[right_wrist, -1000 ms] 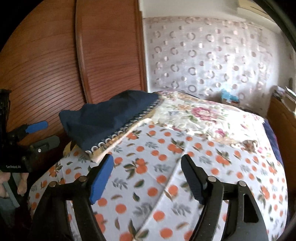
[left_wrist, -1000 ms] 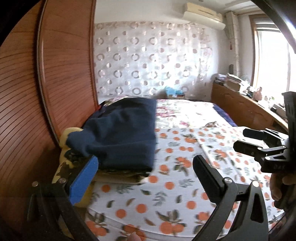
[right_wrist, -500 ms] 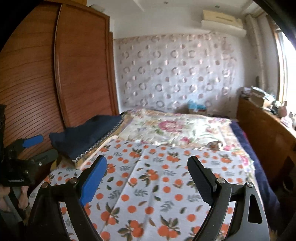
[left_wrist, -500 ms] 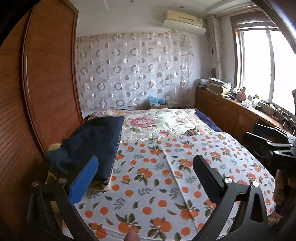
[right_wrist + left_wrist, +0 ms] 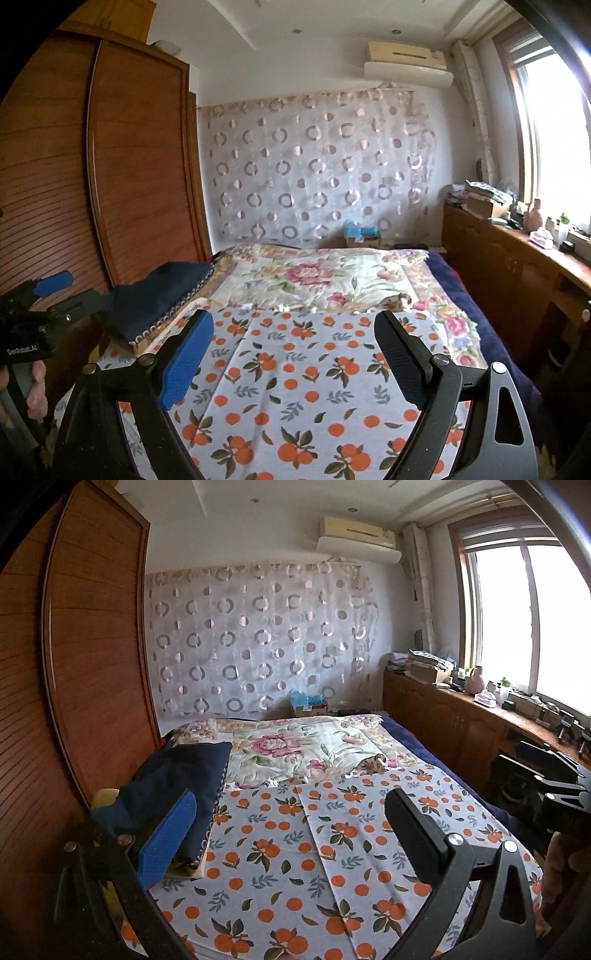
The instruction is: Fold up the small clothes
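Left gripper (image 5: 291, 830) and right gripper (image 5: 293, 356) — both spread wide, holding nothing — above the orange-print cloth (image 5: 317, 853); navy garment (image 5: 177, 779), apparently folded, lies at the bed's left edge.

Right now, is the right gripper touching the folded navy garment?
Apart. The right wrist view shows the right gripper open over the orange-print cloth, with the navy garment lying beyond its blue finger.

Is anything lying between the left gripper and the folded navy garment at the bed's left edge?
Nothing visible. The left gripper is open and empty, and the navy garment lies just beyond its blue finger, on a folded stack, with only orange-print sheet alongside.
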Tool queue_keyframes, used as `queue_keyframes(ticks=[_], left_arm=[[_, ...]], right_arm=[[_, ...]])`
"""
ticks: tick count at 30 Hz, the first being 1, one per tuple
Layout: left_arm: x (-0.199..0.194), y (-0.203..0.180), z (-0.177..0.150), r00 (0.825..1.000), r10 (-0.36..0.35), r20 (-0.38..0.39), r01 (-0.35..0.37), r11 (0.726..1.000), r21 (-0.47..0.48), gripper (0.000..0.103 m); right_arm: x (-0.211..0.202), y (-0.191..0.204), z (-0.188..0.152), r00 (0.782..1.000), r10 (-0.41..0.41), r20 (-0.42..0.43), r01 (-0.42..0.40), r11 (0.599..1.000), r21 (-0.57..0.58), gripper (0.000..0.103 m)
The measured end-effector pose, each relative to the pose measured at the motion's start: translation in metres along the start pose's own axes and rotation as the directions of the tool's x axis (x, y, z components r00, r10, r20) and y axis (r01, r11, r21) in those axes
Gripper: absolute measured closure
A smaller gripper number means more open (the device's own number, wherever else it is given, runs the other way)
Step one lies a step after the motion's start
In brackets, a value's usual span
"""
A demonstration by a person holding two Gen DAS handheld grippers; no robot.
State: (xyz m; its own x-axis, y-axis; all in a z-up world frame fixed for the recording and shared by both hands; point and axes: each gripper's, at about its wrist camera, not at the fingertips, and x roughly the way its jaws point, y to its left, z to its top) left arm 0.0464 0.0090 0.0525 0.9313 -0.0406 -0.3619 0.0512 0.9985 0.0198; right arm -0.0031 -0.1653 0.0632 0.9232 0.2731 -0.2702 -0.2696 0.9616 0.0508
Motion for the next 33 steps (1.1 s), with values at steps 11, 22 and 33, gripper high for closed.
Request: queue_keyframes(ticks=[11,22,33], left_arm=[[0.0,-0.003,0.001,1.0,0.002,-0.01,-0.002,1.0,-0.005,0.001],[-0.001,-0.001,0.0,1.0,0.002,-0.01,-0.002,1.0,-0.006,0.001],[-0.001,0.0,0.0,1.0,0.001,-0.009,-0.001,1.0,-0.007,0.001]], right_arm=[[0.011,-0.005,-0.006,1.0,-0.003,0.007,0.003,1.0,-0.006,0.013],[0.012,-0.011,-0.005,1.0,0.004,0.002,-0.004,1.0,-0.004,0.013],[0.012,-0.014,-0.006,1.0,0.004,0.003,-0.004,1.0,-0.008,0.013]])
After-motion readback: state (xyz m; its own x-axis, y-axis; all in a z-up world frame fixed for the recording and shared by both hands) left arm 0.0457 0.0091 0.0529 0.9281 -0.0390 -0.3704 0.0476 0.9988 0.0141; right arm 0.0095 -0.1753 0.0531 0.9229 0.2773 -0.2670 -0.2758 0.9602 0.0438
